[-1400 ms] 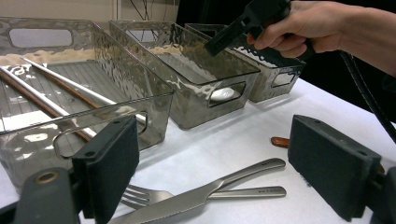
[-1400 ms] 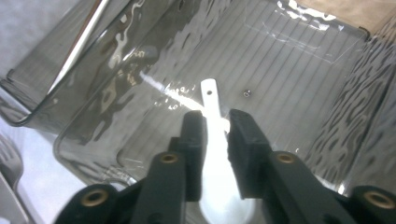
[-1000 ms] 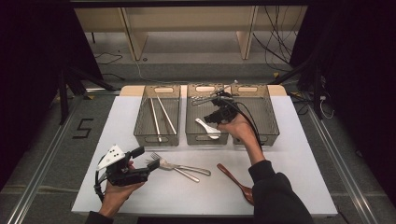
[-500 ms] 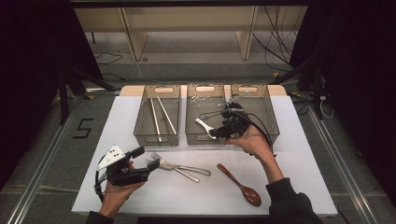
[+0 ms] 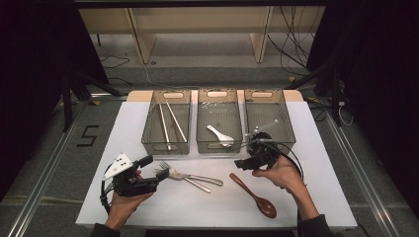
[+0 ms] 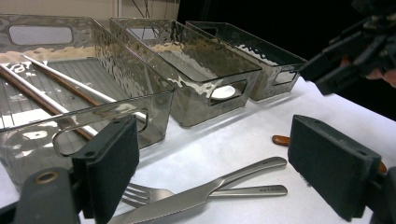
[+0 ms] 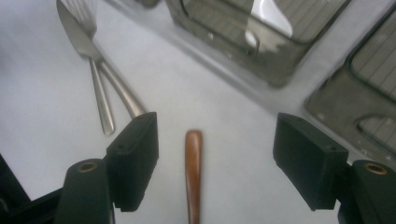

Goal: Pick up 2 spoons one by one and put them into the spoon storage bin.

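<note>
White desk (image 5: 148,207) on a grey floor (image 5: 44,163), marked with a black "5" (image 5: 89,136). Behind: pale wooden shelf (image 5: 197,24), loose cables (image 5: 291,44), black curtains (image 5: 29,59) either side.

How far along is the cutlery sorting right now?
Done: two chopsticks lie in the left bin, a white spoon in the middle bin. In hand: the right tool, jaws just opened wide, straddles the wooden spoon handle without gripping. Left: that spoon, plus the fork and knife before the open left tool. The right bin looks empty.
</note>
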Demonstrator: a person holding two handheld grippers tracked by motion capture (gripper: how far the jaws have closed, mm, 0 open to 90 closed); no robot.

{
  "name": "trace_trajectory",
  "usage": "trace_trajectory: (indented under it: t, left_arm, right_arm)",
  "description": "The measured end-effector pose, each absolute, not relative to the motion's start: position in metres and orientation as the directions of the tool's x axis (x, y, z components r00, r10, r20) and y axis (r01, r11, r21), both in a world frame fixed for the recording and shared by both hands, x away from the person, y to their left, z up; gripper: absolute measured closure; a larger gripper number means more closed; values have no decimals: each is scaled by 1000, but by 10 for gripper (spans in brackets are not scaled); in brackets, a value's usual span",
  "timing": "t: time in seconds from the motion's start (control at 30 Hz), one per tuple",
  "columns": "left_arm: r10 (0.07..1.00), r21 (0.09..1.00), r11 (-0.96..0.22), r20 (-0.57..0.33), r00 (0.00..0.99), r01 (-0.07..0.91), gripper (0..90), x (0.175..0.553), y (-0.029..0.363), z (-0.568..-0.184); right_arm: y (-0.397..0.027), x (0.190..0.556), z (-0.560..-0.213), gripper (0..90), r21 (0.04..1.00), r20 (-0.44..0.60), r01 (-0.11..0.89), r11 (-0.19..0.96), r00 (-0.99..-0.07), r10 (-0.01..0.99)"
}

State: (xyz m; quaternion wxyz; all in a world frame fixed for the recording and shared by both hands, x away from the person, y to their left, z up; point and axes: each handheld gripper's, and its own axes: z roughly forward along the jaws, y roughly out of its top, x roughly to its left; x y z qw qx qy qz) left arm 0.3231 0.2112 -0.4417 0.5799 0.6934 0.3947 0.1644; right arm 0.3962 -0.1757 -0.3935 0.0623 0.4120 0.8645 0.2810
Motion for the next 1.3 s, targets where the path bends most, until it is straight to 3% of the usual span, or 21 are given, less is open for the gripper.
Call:
trace_trajectory:
  t: [0.67,1.3]
  left_arm:
    - [736,936,-19,-225,638,352,162,322,211,-441]
    - [736,936,-19,-224,639,351,162,322,211,-441]
  right_arm:
    - [-160,383,-433,354,406,100,691,598,-684,723]
    - [-149,388,-456,529,271,68,704,656,-694,716]
